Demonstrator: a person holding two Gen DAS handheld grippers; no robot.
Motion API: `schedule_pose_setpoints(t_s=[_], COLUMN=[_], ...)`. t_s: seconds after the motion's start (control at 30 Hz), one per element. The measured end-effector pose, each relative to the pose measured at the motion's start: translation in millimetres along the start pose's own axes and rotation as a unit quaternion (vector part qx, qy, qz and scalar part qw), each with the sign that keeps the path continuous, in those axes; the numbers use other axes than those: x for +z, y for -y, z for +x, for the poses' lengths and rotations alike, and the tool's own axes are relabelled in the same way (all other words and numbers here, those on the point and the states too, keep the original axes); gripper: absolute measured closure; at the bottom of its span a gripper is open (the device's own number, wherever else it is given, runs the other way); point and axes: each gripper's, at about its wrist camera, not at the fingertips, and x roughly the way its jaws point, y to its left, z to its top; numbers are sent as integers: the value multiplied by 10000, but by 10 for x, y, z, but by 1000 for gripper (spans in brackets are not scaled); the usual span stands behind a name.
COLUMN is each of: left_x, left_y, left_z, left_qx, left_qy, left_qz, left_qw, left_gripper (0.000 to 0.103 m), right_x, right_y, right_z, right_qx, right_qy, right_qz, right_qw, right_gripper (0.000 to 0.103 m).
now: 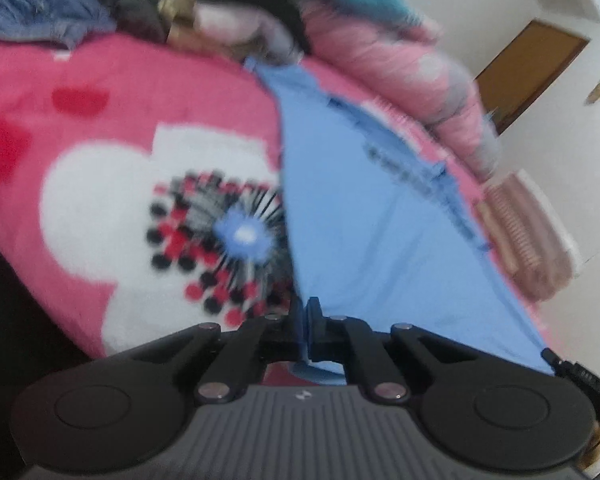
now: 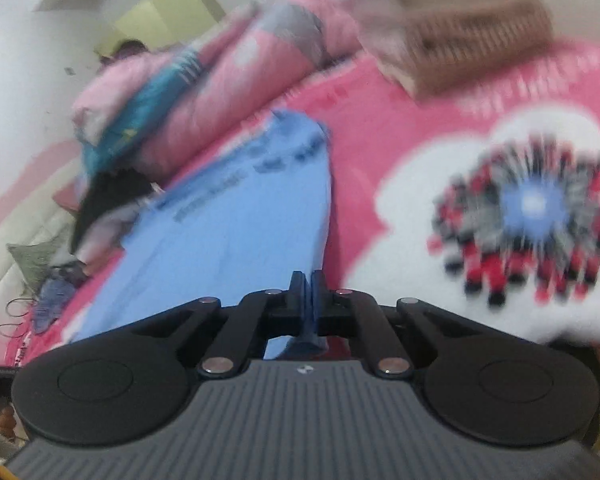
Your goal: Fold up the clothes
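Lying spread on the pink flowered blanket (image 1: 120, 92) of the bed, the blue shirt (image 1: 360, 220) has an edge clamped in the left claw (image 1: 304, 320) and the right claw (image 2: 309, 292).

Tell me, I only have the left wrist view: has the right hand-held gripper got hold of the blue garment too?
Observer: Yes, the right hand-held gripper is shut on an edge of the blue garment.
Operator: What lies on its other side there?
Observer: The pink blanket, with a white flower print to the right of the garment.
Operator: Anything beyond the garment?
Observer: A rolled pink quilt behind it and a brownish folded item at the top.
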Motion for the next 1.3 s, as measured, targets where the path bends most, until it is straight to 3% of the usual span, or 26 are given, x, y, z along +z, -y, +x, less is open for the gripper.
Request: schedule_pose_setpoints(t_s=[0.07,0.13,0.27,0.4,0.63,0.8,1.03,1.23,1.3], left_x=[20,6,-11,108,401,286,23,-13,-26], left_y=[38,34,-82,-124,28,-44,-289,-295,-279], left_z=[-70,-53,37,-65,-328,-222,81,129,135], left_qx=[29,116,188,-53,-508,-347,3,178,260], left_qy=[6,-90,-312,-251,35,-202,-638,-699,-750], left_qz=[157,285,85,-85,19,24,-73,208,352], left_qw=[9999,9995,9993,9996,9987,9992,9979,9972,9962], left_gripper=[101,101,101,101,101,101,101,100,92], right_x=[107,99,14,32,497,530,79,-14,15], right_y=[-53,-7,102,131,-75,-81,179,239,249], right_z=[-166,-143,-65,-155,-256,-212,47,39,-13], right_qx=[103,18,-135,-75,310,85,-645,-794,-897], right_qy=[159,31,-217,-87,233,82,-521,-400,-269], right_qz=[-88,-63,79,300,411,316,343,262,210], right_qw=[9998,10000,9996,9995,9984,9994,9960,9957,9954], right_gripper=[101,101,102,101,101,101,101,98,98])
